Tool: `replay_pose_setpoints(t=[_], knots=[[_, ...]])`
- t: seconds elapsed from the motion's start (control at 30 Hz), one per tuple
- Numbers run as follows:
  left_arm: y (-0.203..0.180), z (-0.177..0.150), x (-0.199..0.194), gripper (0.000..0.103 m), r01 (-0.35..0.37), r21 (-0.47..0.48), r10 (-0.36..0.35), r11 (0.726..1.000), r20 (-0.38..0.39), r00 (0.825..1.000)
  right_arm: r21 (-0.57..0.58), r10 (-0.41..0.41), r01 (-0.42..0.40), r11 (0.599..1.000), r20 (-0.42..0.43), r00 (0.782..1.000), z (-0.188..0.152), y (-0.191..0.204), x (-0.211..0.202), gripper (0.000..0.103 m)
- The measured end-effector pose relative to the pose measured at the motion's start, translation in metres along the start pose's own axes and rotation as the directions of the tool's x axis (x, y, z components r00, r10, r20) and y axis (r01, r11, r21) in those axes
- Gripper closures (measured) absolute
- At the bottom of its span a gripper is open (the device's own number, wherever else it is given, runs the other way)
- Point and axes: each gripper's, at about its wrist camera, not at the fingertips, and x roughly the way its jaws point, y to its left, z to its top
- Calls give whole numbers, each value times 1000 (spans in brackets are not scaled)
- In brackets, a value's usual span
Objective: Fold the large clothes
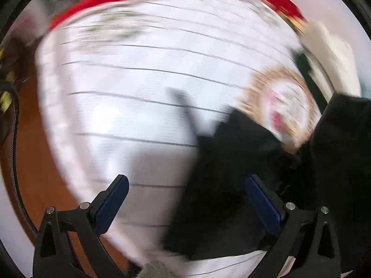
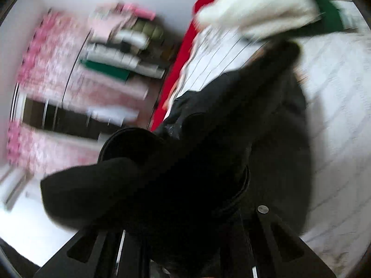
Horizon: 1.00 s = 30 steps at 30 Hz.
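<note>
black garment (image 2: pixel 208 162) bunched over right claw (image 2: pixel 185 208), jaws hidden, apparently pinching it; left claw (image 1: pixel 187 206) spread, empty beside it. could slip loose mid-swing, single thin grip.

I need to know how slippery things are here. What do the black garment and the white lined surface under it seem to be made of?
Black garment: soft, matte, thick-looking cloth, perhaps fleece or knit; it drapes in heavy folds without shine. White lined surface: probably a woven bed sheet, matte, with thin dark stripes; blur hides its weave.
</note>
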Motion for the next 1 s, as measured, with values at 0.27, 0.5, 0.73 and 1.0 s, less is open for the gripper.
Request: replay_pose_setpoints(t=[0.27, 0.5, 0.73, 1.0], knots=[[105, -13, -45, 0, -63, -228, 81, 972, 71, 994, -51, -28, 8, 999, -409, 912, -91, 10, 173, 86], [116, 0, -78, 0, -24, -232, 58, 972, 140, 988, -50, 39, -77, 996, -524, 851, -89, 27, 173, 22], [95, 17, -95, 0, -22, -130, 47, 991, 191, 980, -21, 37, -52, 998, -451, 892, -53, 20, 87, 11], [39, 7, -41, 0, -51, 10, 49, 999, 132, 990, 9, -242, 266, 964, -390, 889, -13, -49, 99, 54]])
